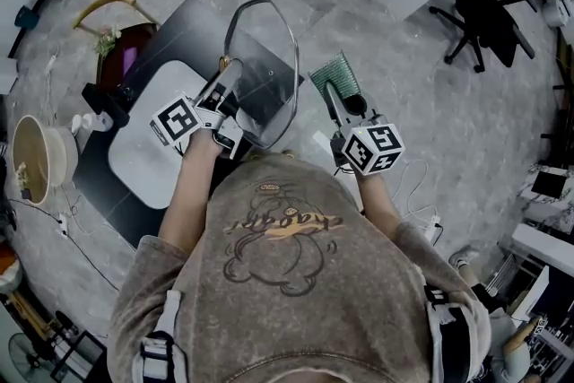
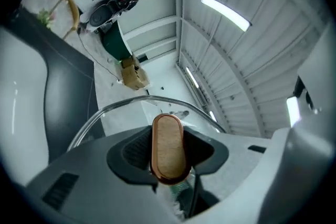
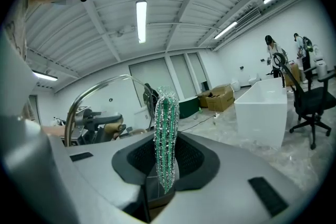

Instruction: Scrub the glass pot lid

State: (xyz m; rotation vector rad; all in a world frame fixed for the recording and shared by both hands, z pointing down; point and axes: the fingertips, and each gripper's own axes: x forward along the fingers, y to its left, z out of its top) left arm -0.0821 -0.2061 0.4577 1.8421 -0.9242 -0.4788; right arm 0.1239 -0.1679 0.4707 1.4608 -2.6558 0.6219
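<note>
near: left gripper [image 1: 230,73] clenched on wooden knob [image 2: 168,147] of glass pot lid [image 1: 266,67] | right gripper [image 1: 337,96] clamped on green scrub pad [image 3: 166,136], just beside lid | lid: clear glass, metal rim, held on edge over black table [image 1: 193,24] | white tray [image 1: 143,161] on table | far: grey marbled floor [image 1: 404,112], office chair [image 1: 484,13]

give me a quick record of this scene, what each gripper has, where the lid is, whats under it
left gripper: fingers shut on the wooden knob of the glass pot lid
lid: raised, tilted up on edge
right gripper: fingers shut on the green scrubber
scrubber vs lid: beside the rim, seemingly apart
below: white board on dark table
</note>
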